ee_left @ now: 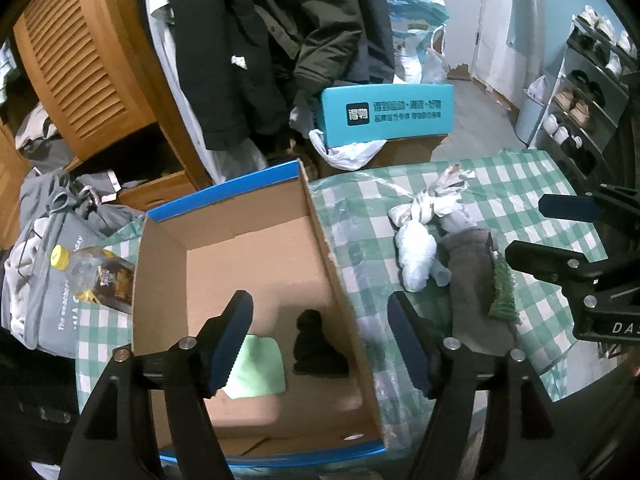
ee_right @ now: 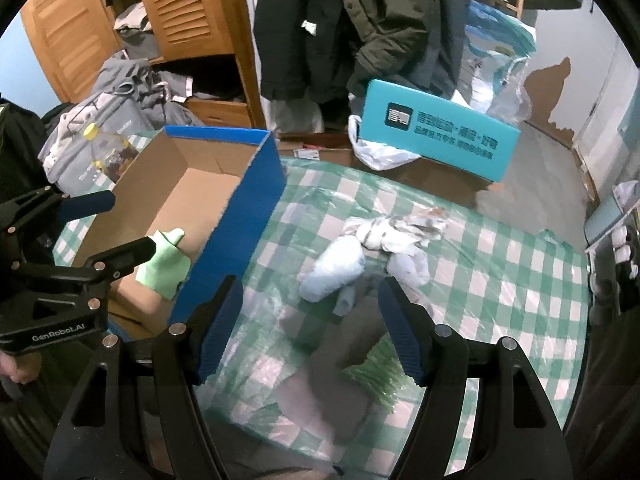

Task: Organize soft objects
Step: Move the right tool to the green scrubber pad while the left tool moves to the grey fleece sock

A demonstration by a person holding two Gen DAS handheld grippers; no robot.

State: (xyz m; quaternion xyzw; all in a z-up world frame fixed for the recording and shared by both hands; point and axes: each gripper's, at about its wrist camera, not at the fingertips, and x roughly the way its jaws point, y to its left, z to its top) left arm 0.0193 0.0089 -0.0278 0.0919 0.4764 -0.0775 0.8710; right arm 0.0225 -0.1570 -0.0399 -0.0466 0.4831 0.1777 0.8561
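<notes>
Mid-sort: box (ee_left: 320,240) centre frame holds green cloth (ee_left: 258,366) and black item (ee_left: 316,346). Left gripper (ee_left: 320,344) spread, empty, above box. Right gripper (ee_right: 310,330) spread over grey sock (ee_left: 472,284), probably next pick; needs lowering, closing.

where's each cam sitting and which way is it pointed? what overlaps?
Left wrist: on the left gripper, above the cardboard box, facing the green cloth and black sock; right gripper at right edge.
Right wrist: on the right gripper, over the checked table, facing the sock pile; left gripper at left.
Shared: box, pile, teal box.
</notes>
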